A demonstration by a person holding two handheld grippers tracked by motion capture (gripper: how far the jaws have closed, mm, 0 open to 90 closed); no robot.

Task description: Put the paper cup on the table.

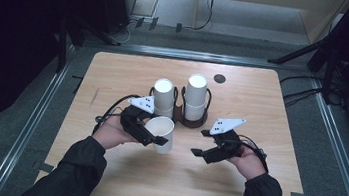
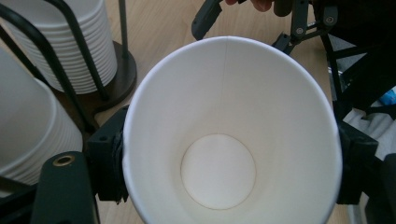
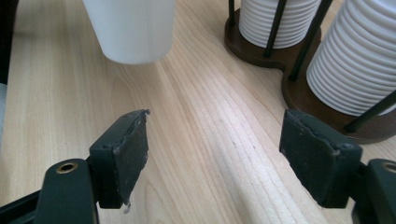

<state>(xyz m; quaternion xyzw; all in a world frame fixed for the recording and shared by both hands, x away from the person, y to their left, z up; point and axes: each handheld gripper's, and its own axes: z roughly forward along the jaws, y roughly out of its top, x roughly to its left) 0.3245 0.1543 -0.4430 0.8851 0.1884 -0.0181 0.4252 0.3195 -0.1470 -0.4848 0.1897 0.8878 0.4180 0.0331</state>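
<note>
**One cup out of the rack, other tool just waiting**

Nearest the person's edge of the desk [image 1: 117, 181] there's nothing but bare wood, with both sleeves coming in over it. A bit further in, the left tool [image 1: 158, 137] is clamped on a single white paper cup [image 1: 162, 134], one jaw on each side of the wall just under the rim. The left gripper view looks straight down into it and it's empty. I can't tell if its base is touching the desk or hanging just above it. The right tool [image 1: 201, 142] sits just right of centre, jaws spread wide with nothing between them, pointed roughly toward the cup.

Behind both, near the middle of the desk, is a dark wire rack [image 1: 191, 120] with two stacks of upside-down cups: left stack [image 1: 163, 96] and right stack [image 1: 196, 96]. Past that, a small dark disc [image 1: 219, 78] near the far edge.

What worries me is that thin paper wall. Squeeze harder and it buckles or pops out. The held cup is also just in front of the left stack, so a careless swing could knock it.
</note>
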